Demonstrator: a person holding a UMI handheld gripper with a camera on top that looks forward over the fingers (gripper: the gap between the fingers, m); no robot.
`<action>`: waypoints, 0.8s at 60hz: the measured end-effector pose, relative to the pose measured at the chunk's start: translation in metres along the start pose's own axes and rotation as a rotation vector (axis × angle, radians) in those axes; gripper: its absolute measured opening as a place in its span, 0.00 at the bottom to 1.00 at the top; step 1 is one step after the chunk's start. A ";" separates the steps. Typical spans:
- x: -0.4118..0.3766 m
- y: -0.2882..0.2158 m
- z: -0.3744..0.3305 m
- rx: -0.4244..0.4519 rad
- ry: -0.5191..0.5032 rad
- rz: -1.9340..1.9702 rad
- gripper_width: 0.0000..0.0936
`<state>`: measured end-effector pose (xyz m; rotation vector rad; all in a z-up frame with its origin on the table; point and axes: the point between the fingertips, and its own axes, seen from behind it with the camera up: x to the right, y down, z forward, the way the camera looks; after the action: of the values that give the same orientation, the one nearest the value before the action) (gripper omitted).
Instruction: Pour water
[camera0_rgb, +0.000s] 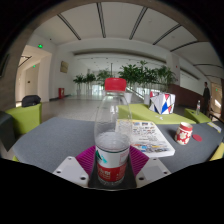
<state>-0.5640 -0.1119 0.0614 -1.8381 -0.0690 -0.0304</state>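
- Gripper view looks across a grey round-edged table (60, 140) in a wide lobby, with a clear plastic bottle (110, 135) standing upright between the two fingers — its long axis vertical, neck pointing at the ceiling.
- Bottle body is see-through and smooth, with a red-and-white label band around its lower part.
- Gripper (112, 166) has its jaws closed in against the bottle's sides, the pink pads (137, 161) pressed to the label on either side.
- White fingers flare outward below the pads.
- Beyond the fingers lies a flat printed paper sheet (150, 135) — near it a small red-and-white cup (184, 133).
- Further back stands a red, white and blue carton (162, 101).
- Yellow-green upholstered chairs (24, 117) ring the table.
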 end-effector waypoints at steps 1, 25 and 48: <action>0.000 0.000 -0.001 0.004 -0.002 0.004 0.50; 0.001 -0.074 -0.027 0.119 -0.183 0.150 0.35; 0.087 -0.255 -0.049 0.185 -0.721 1.113 0.35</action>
<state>-0.4928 -0.0893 0.3245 -1.4055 0.4345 1.3559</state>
